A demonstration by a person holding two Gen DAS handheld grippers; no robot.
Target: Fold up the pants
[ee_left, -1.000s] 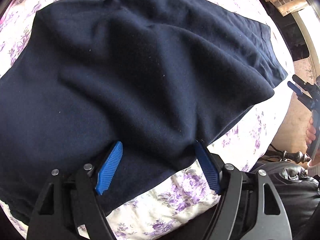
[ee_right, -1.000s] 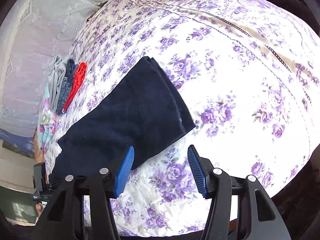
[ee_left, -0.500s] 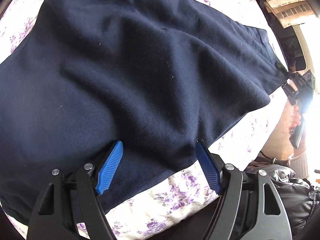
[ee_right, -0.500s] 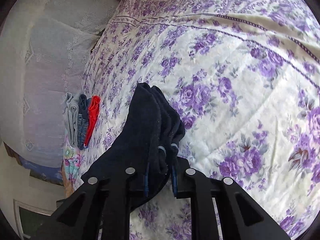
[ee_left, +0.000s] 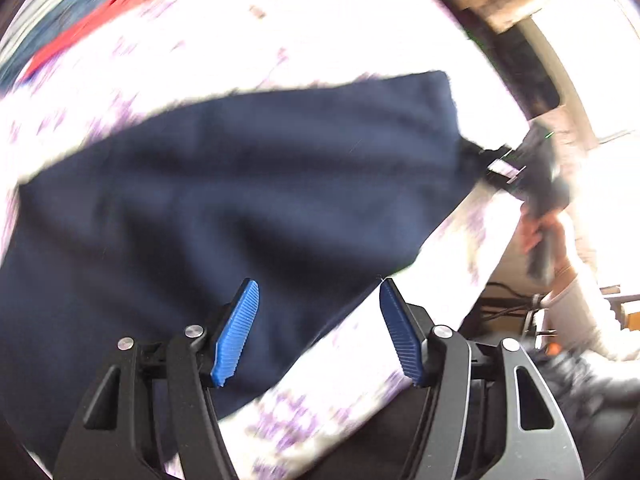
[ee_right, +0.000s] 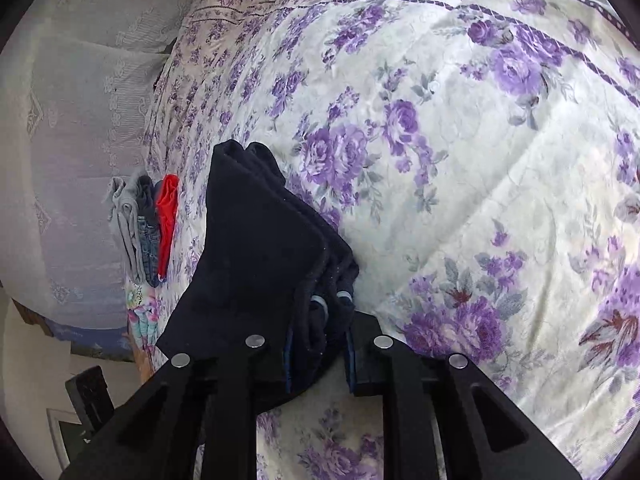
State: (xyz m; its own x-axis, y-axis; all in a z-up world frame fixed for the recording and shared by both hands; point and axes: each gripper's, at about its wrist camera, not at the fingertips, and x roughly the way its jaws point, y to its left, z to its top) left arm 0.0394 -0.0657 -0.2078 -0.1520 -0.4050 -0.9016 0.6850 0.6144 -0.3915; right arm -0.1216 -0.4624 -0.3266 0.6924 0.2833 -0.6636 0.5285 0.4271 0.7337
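Observation:
The dark navy pants (ee_left: 224, 208) lie spread on the floral bedspread (ee_left: 344, 376); the left wrist view is blurred by motion. My left gripper (ee_left: 316, 328) is open and empty, hovering over the pants' near edge. My right gripper (ee_right: 318, 356) is shut on the bunched end of the pants (ee_right: 260, 248), with layered hems showing between the jaws. In the left wrist view the right gripper (ee_left: 500, 164) shows at the pants' far right corner, gripping it.
The purple-flowered bedspread (ee_right: 460, 160) fills the right wrist view. A stack of folded clothes, grey, denim and red (ee_right: 148, 224), lies near the bed's far left edge; it also shows blurred in the left wrist view (ee_left: 80, 36). A lace curtain (ee_right: 60, 120) hangs behind.
The right gripper closed on the pants' end and keeps hold of it. The left gripper pulled back and swung, so the pants look smaller and more bedspread shows.

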